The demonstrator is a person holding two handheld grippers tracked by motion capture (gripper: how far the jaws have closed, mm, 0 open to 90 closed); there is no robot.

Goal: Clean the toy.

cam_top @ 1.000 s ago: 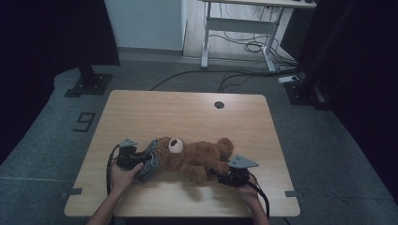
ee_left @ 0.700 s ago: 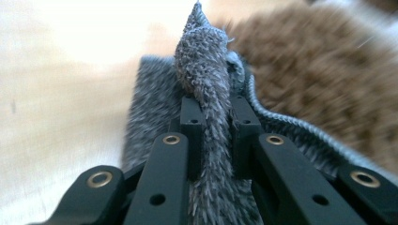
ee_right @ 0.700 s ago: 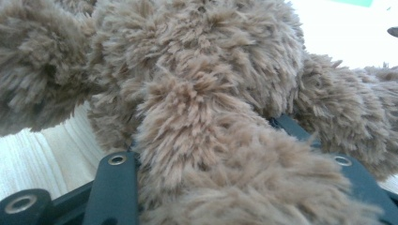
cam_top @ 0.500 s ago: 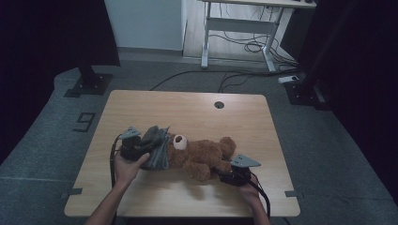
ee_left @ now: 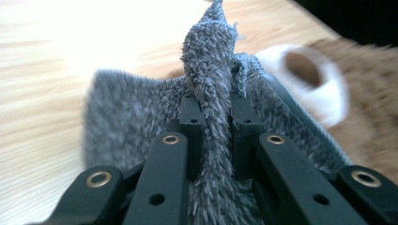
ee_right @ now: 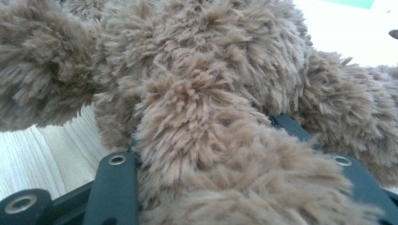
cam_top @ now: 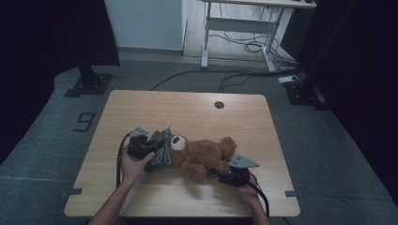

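Since a second ago, the left gripper [cam_top: 152, 151] has lifted the fuzzy grey knitted cloth [ee_left: 141, 117] up and away from the person, so the cloth now bunches against the head of the brown plush teddy bear [cam_top: 204, 157], while the right gripper [cam_top: 224, 177] has kept its place. Nearest the person, both forearms come in over the near edge of the light wooden table [cam_top: 197, 112]. The left gripper is clenched on a fold of the grey cloth, which rises as a ridge between its black jaws. The right gripper grasps a furry limb of the bear, its jaws pressed against either side. The bear lies on its back across the near middle of the table, white muzzle towards the cloth. Farther off, a round cable hole [cam_top: 219, 104] sits near the far edge. Beyond, grey carpet bears a taped figure "9" [cam_top: 84, 122]. A white desk frame [cam_top: 239, 33] with loose cables stands at the back of the dim room.
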